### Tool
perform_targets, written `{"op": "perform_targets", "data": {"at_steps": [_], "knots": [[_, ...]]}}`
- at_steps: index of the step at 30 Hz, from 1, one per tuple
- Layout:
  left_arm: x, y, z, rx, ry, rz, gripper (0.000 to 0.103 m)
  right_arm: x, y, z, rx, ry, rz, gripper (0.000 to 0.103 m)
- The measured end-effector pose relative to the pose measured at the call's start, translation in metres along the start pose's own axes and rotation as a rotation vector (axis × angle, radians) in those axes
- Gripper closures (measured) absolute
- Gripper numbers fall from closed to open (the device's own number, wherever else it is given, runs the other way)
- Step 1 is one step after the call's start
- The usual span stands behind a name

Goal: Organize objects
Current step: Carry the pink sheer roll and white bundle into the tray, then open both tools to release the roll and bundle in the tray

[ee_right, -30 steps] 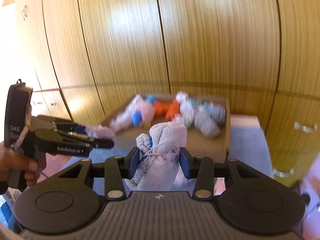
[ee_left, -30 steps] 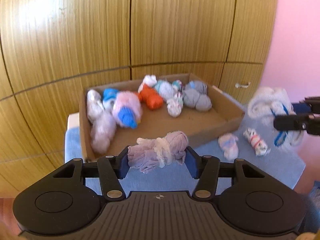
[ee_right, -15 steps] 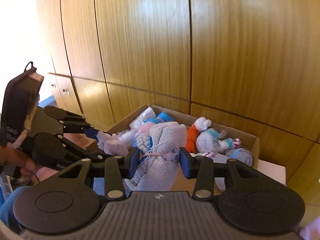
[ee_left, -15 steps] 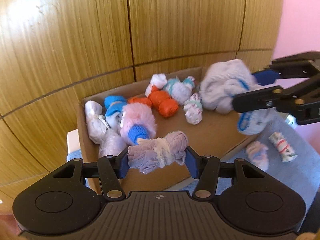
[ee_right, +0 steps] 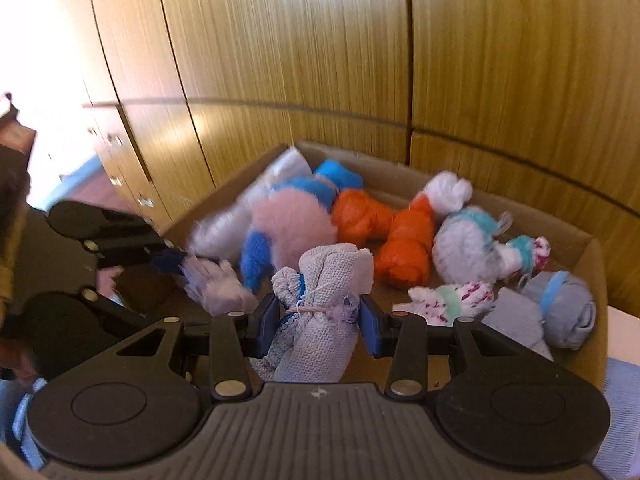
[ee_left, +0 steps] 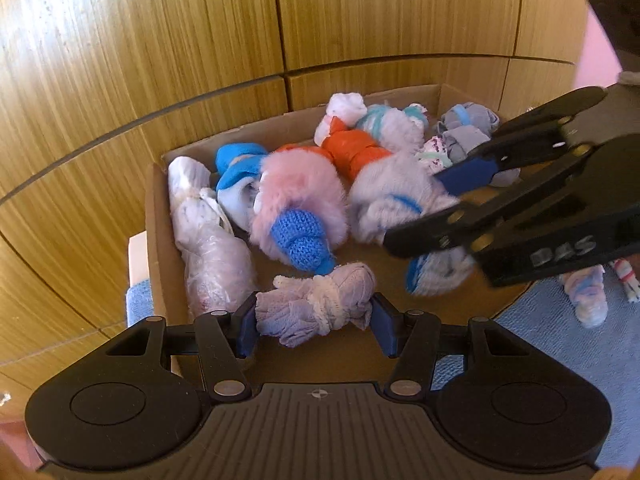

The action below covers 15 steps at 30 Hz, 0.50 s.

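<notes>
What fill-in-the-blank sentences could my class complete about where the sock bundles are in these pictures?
1. The left gripper is shut on a ____ sock bundle.
2. The right gripper holds a grey bundle with ____ trim.
3. Both grippers are over the ____ box.
4. Beside the fluffy pink bundle lies an ____ one.

Missing words: lilac; blue; cardboard; orange

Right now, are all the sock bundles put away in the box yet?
Not yet. Many bundles, like the orange one, lie in the box. The left gripper holds a lilac bundle and the right gripper a grey bundle over it. Two bundles wait on the blue cloth.
</notes>
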<state>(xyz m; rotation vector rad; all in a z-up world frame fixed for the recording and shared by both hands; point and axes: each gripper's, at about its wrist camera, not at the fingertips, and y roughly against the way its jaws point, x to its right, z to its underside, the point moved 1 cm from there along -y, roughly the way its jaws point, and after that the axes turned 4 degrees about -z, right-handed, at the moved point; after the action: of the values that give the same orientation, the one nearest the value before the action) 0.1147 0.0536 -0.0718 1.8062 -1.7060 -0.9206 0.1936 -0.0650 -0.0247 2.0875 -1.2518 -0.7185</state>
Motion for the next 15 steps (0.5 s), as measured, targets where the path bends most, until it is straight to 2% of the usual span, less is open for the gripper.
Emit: {"op": "perform_targets", "data": {"at_steps": [11,15], "knots": [[-0.0020,0.0001,0.0015,-0.002,0.023,0.016,0.036,-0.0065,-0.0038,-0.0049,-0.041,-0.035,0.014,0.060],[0.0015,0.0047,-0.0039,-0.013,0.023,0.026,0.027,-0.0082,-0.0025,-0.0062,-0.049,-0.035,0.018,0.057]]}}
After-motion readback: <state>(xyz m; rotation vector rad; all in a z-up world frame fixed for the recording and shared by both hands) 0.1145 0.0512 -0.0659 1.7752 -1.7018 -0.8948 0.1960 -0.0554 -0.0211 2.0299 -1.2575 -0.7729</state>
